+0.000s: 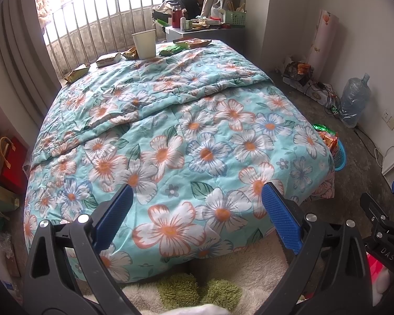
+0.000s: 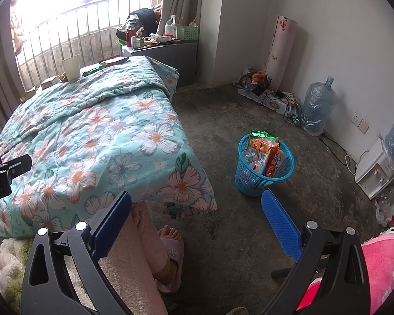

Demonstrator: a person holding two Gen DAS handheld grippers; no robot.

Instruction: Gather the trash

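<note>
Trash lies at the far end of the floral quilt (image 1: pixel 170 136): a white paper cup (image 1: pixel 144 44), a small carton (image 1: pixel 108 59), a yellow wrapper (image 1: pixel 77 73), a green wrapper (image 1: pixel 172 50) and an orange packet (image 1: pixel 194 42). The cup also shows in the right wrist view (image 2: pixel 71 67). A blue basket (image 2: pixel 262 168) on the floor holds several snack wrappers (image 2: pixel 265 152). My left gripper (image 1: pixel 197 210) is open and empty over the near end of the bed. My right gripper (image 2: pixel 197 215) is open and empty above the floor, left of the basket.
A cluttered bedside table (image 2: pixel 170 50) stands by the metal railing (image 1: pixel 92 23). A water jug (image 2: pixel 317 105), cables and boxes (image 2: pixel 270 99) line the right wall. A slippered foot (image 2: pixel 170 246) is below my right gripper. Bags and a red box (image 1: pixel 13 162) sit left of the bed.
</note>
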